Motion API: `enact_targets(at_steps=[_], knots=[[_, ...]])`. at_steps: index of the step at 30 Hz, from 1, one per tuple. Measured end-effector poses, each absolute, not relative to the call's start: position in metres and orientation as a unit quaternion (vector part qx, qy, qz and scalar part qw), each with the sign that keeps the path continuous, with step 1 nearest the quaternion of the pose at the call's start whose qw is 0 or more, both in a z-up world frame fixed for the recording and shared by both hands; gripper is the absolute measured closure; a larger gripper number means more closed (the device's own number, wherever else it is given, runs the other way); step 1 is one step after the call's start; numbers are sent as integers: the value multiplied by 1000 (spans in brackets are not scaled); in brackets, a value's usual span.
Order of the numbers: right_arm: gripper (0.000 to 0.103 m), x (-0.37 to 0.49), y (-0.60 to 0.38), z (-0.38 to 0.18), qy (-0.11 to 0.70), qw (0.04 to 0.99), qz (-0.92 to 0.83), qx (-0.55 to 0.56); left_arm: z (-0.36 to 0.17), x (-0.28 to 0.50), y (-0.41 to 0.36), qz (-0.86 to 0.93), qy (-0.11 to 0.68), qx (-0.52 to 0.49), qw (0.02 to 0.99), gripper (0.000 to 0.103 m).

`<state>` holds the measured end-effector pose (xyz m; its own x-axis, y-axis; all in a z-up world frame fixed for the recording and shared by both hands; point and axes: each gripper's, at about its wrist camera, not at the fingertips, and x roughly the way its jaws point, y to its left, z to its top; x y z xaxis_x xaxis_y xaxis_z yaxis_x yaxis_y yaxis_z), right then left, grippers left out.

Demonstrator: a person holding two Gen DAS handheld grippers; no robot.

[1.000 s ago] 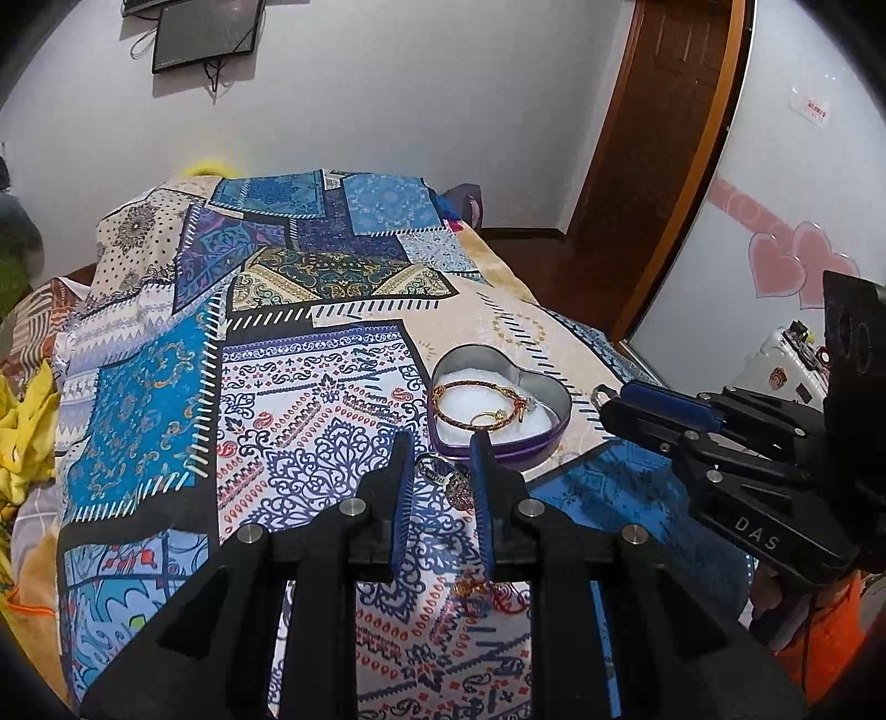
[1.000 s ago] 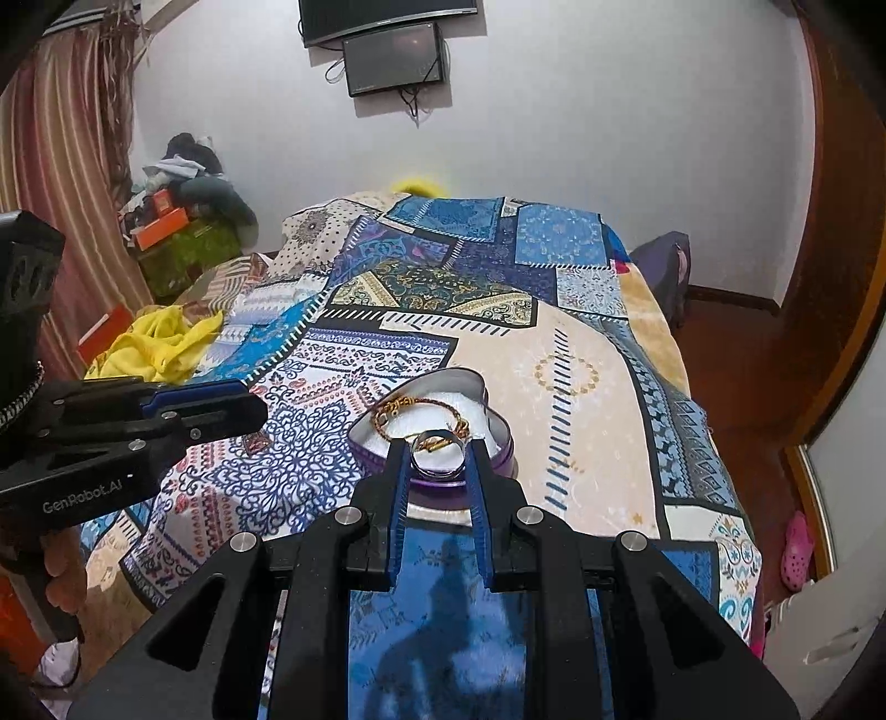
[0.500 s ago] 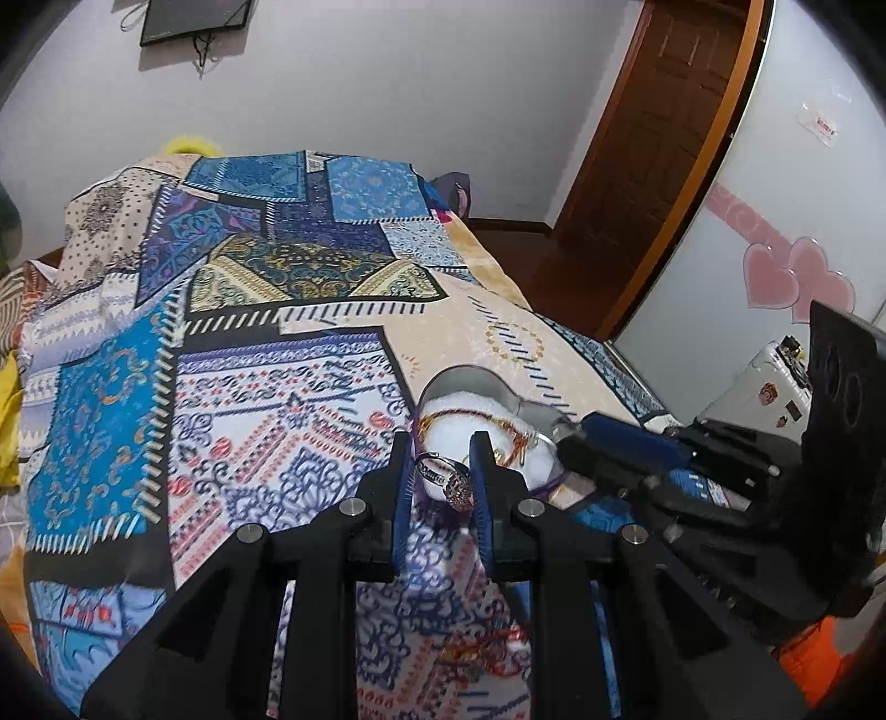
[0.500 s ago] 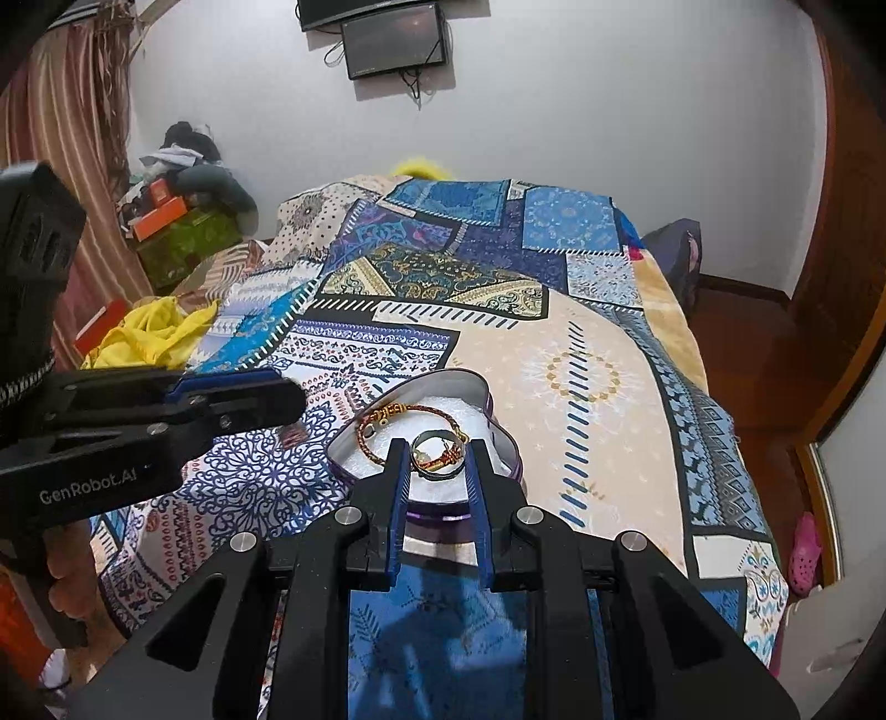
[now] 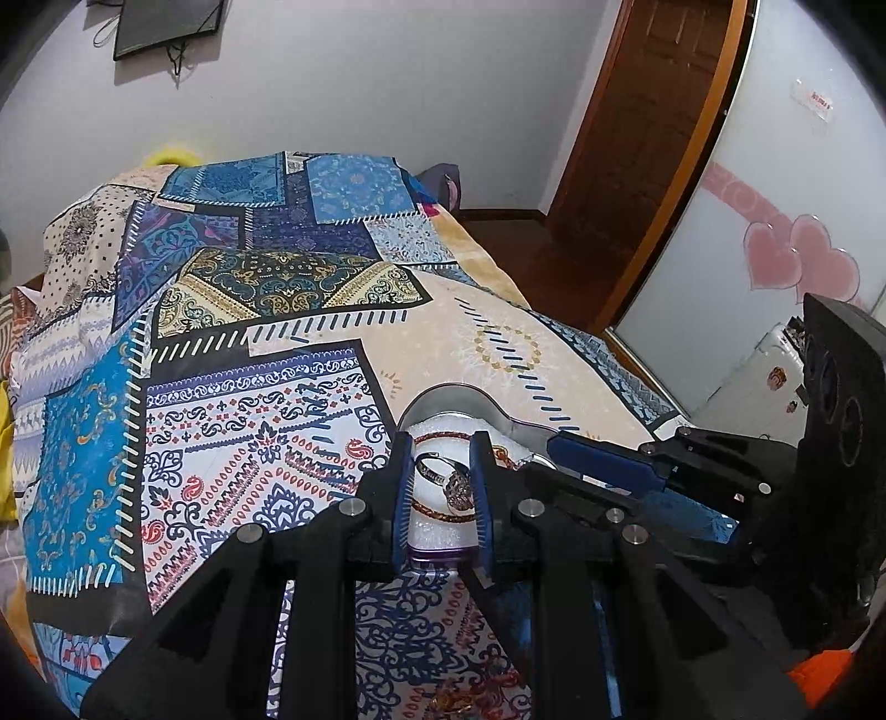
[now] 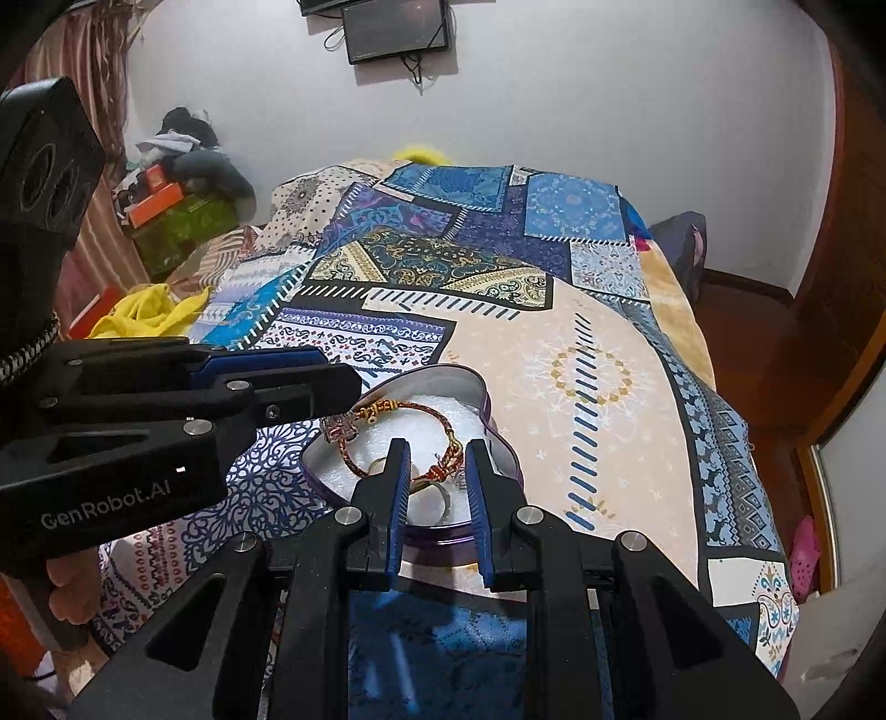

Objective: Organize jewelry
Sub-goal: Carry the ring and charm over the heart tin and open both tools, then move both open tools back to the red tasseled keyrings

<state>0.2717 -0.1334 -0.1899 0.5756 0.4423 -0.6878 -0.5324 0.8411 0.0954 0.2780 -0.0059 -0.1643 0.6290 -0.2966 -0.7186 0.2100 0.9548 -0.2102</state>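
Between my left gripper's [image 5: 440, 471] blue pads [image 5: 400, 487] sits a silver ring [image 5: 448, 479] with a stone cluster, pinched at a narrow gap and held just above the heart-shaped tin [image 5: 443, 396]. My right gripper [image 6: 437, 471] is equally narrow, with another ring [image 6: 434, 490] between its pads — whether they grip it or it merely lies in the tin behind them, I cannot tell. Both grippers tilt downward over the tin, the left one crossing the right camera's picture from the side, a hand [image 6: 69, 595] under its body. A red-and-gold corded bracelet [image 6: 410, 437] lies on the tin's white padding.

The tin rests on a patchwork bedspread [image 5: 249, 421] in blue, cream and black. Beyond — a white wall, a wall-mounted screen [image 6: 396, 25], a wooden door [image 5: 642, 138], pink heart decals [image 5: 797, 260], yellow cloth [image 6: 147, 315] and piled boxes. The left gripper's side reads "GenRobot.AI" [image 6: 105, 505].
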Motion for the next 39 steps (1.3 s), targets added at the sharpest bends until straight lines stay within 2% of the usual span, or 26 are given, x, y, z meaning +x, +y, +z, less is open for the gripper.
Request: enact_targets(at_steps=[9, 17, 25, 31, 34, 39], knots=[[85, 275, -129, -193, 382, 879, 276, -68, -161, 276, -4, -137, 406, -52, 902, 84], [78, 270, -132, -187, 380, 881, 273, -67, -150, 265, -1, -129, 398, -49, 907, 84], [77, 260, -137, -172, 369, 887, 271, -63, -133, 246, 2, -119, 383, -40, 915, 84], [75, 245, -139, -159, 357, 892, 270, -61, -122, 229, 4, -112, 374, -35, 920, 81], [72, 237, -140, -155, 353, 894, 270, -61, -118, 219, 7, -104, 371, -35, 922, 75], [71, 229, -139, -152, 352, 894, 270, -62, -119, 206, 13, -94, 376, -37, 921, 74]])
